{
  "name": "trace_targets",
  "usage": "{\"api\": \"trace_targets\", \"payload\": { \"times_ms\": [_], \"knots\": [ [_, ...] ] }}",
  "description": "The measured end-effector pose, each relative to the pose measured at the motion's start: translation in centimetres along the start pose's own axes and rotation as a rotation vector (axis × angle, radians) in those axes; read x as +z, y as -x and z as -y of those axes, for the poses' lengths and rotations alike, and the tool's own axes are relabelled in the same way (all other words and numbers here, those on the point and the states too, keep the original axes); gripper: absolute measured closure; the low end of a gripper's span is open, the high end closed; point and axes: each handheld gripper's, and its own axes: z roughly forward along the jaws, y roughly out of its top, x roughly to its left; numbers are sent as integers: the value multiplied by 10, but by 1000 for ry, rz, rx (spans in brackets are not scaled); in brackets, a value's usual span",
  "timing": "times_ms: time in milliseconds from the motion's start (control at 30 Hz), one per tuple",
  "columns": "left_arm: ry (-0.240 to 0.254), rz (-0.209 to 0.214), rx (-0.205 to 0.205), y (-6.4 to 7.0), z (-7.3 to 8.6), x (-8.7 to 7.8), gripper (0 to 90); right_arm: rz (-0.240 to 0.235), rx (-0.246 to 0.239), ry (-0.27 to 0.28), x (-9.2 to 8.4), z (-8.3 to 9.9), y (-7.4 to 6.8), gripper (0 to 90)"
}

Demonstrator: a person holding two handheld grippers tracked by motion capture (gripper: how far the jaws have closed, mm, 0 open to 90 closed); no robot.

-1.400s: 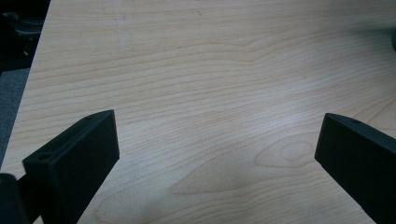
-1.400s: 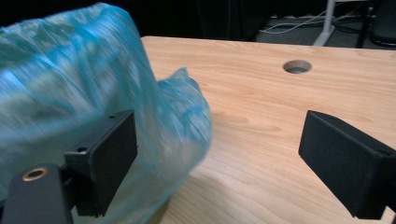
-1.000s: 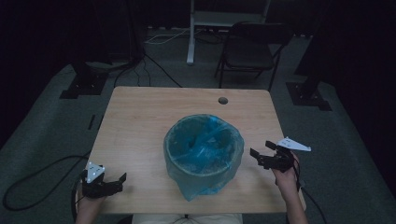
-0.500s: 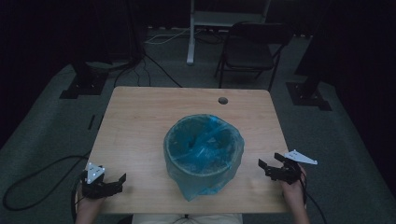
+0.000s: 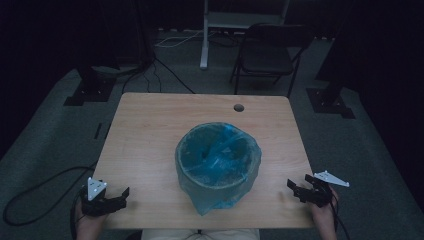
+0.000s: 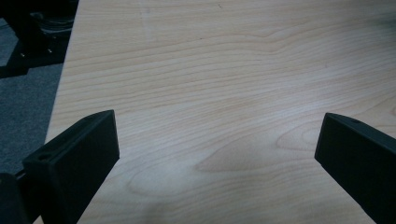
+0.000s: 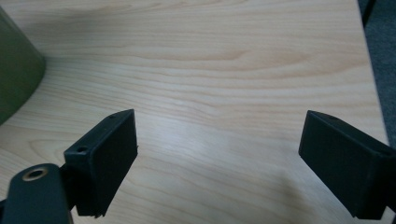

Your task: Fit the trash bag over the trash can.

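Observation:
A round bin point(image 5: 216, 162) lined with a blue plastic bag stands in the middle of the wooden table point(image 5: 150, 130); the bag's rim folds over the outside. My left gripper point(image 5: 120, 196) rests at the table's front left corner, open, with bare wood between its jaws point(image 6: 215, 149). My right gripper point(image 5: 298, 187) sits at the front right edge, open and holding nothing, a short way right of the bin. In the right gripper view point(image 7: 219, 149) the bin's grey wall point(image 7: 16, 74) shows at the far left.
A round cable hole point(image 5: 239, 107) lies near the table's far edge. Behind the table stand a dark folding chair point(image 5: 267, 55) and a white stand point(image 5: 205, 35). Black stand bases point(image 5: 85, 92) and cables lie on the grey floor.
My right gripper has drawn back from beside the bin's rim toward the front right edge of the table. The left gripper has barely moved.

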Motion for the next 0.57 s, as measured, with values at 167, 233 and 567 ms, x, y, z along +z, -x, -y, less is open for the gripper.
{"api": "trace_targets", "payload": {
  "times_ms": [167, 233, 567],
  "knots": [
    [5, -9, -15, -6, 6, -9, 4, 11, 20, 10, -2, 4, 5, 111],
    [11, -15, -21, -9, 9, -11, 4, 16, 26, 7, -1, 5, 6, 111],
    [24, -21, -10, -7, 10, -11, 4, 16, 34, 5, 0, 6, 7, 111]
  ]
}}
